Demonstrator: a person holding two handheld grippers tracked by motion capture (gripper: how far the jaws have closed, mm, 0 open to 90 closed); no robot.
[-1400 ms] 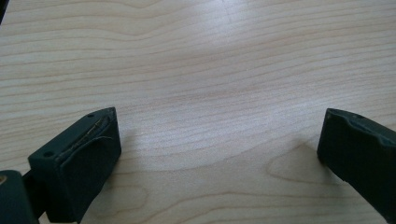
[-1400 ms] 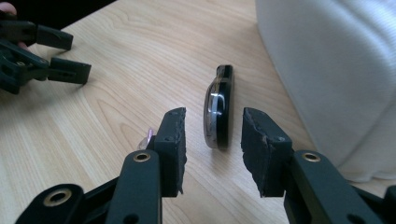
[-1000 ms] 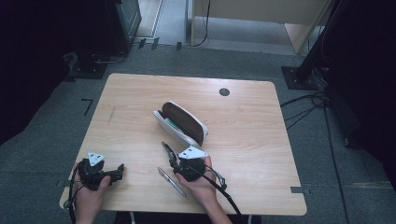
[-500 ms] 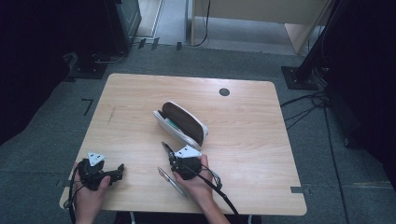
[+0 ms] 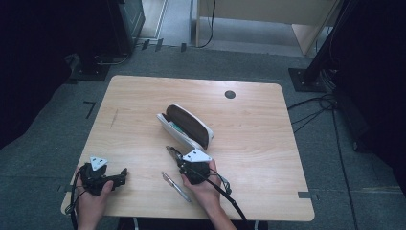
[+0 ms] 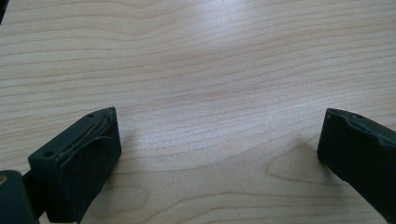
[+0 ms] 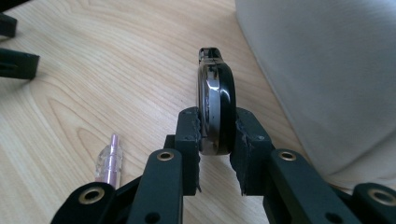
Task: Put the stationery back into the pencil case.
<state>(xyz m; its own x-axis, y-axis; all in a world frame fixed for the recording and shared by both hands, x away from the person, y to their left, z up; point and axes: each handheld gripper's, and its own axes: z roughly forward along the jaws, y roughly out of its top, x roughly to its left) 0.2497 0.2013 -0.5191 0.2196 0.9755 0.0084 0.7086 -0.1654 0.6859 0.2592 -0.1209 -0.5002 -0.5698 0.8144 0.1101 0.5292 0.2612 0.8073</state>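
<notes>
My right gripper [image 7: 218, 140], whose jaws have just been closing, now clamps a glossy black oblong clip [image 7: 217, 100] at six o'clock of the open grey-white pencil case [image 5: 186, 125], stowing not yet done, my left gripper [image 5: 103, 176] gaping wide, empty.

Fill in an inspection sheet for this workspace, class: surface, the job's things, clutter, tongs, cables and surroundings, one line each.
Surface: light wooden table, one dark round spot near the far edge.
Job's things: dark glossy object standing on edge, clamped in the right tongs; open white pencil case just beyond it.
Clutter: a pen lying beside the right hand; its pink clear end shows in the right gripper view.
Tongs: right tongs have just been closing and now pinch the dark object; left tongs wide open over bare wood.
Cables: black cable trailing from the right tongs.
Surroundings: grey carpet floor, dark stands, more cables at the right.
</notes>
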